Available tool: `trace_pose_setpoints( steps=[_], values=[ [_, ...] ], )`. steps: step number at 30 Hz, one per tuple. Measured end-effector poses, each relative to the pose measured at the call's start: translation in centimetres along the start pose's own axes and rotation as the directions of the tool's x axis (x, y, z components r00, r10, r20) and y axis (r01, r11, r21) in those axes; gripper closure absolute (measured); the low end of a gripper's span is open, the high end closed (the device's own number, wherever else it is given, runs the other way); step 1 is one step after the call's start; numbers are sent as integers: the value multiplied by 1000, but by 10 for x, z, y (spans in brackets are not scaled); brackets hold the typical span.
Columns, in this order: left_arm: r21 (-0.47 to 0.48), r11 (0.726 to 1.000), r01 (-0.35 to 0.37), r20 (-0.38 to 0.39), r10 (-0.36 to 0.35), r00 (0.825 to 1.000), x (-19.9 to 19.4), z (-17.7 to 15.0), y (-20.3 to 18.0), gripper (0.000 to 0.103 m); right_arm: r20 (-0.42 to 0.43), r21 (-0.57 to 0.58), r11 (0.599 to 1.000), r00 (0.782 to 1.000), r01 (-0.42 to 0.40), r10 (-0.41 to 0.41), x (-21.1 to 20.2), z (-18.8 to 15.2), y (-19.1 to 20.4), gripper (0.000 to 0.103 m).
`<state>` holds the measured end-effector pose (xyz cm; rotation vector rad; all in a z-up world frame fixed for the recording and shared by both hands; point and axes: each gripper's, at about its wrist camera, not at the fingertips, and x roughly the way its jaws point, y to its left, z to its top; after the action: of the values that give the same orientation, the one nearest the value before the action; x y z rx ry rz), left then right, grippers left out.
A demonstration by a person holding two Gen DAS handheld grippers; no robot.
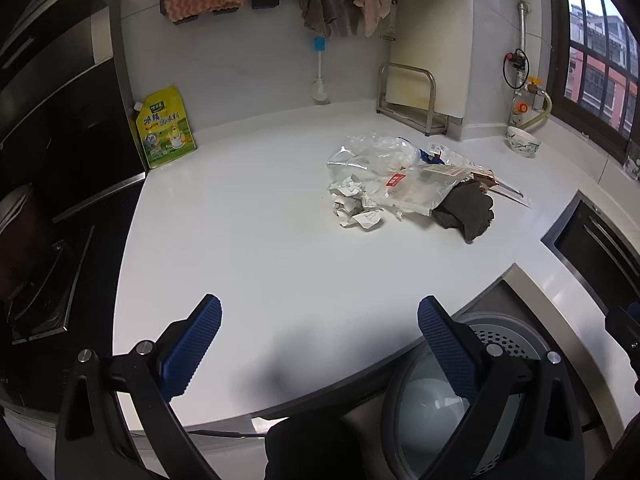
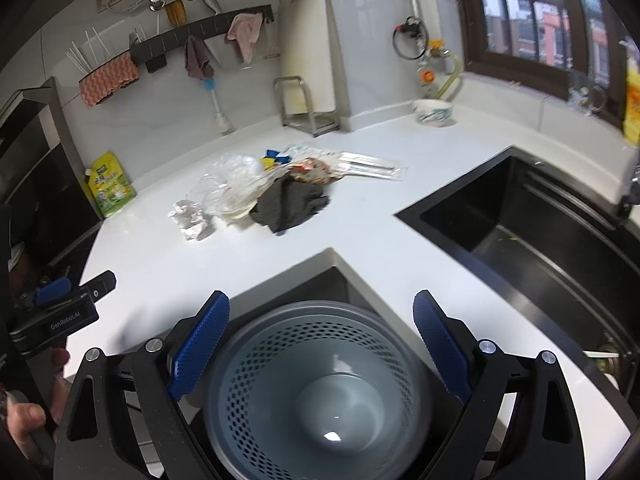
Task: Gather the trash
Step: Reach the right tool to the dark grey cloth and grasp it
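A trash pile lies on the white counter point(image 1: 248, 240): crumpled paper point(image 1: 354, 204), clear plastic bags point(image 1: 376, 152), a printed wrapper point(image 1: 416, 190) and a dark cloth point(image 1: 464, 210). The pile also shows in the right wrist view, with the paper point(image 2: 190, 218) and the cloth point(image 2: 290, 204). My left gripper point(image 1: 320, 320) is open and empty above the counter's near edge, short of the pile. My right gripper point(image 2: 320, 316) is open and empty above a grey perforated bin point(image 2: 320, 392), which stands below the counter edge point(image 1: 460, 396).
A black sink point(image 2: 540, 224) is set into the counter at right. A yellow-green pouch point(image 1: 166, 128) leans at the back left by the stove point(image 1: 44, 280). A metal rack point(image 1: 408, 96) and a bowl point(image 1: 524, 142) stand at the back.
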<state>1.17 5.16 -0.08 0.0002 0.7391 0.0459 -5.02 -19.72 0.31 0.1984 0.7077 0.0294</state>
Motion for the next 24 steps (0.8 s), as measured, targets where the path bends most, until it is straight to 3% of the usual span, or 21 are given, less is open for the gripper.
trace_pose_setpoints(
  steps=[7, 16, 24],
  values=[
    [-27, 998, 53, -42, -54, 998, 29, 8, 10, 6, -44, 10, 999, 998, -35, 35, 48, 28, -2, 14],
    [-42, 998, 44, -32, -45, 998, 81, 38, 9, 6, -52, -84, 993, 996, -82, 78, 132, 72, 9, 14],
    [-58, 998, 33, -27, -35, 999, 124, 56, 1, 6, -71, -80, 989, 990, -128, 122, 187, 92, 11, 14]
  ],
)
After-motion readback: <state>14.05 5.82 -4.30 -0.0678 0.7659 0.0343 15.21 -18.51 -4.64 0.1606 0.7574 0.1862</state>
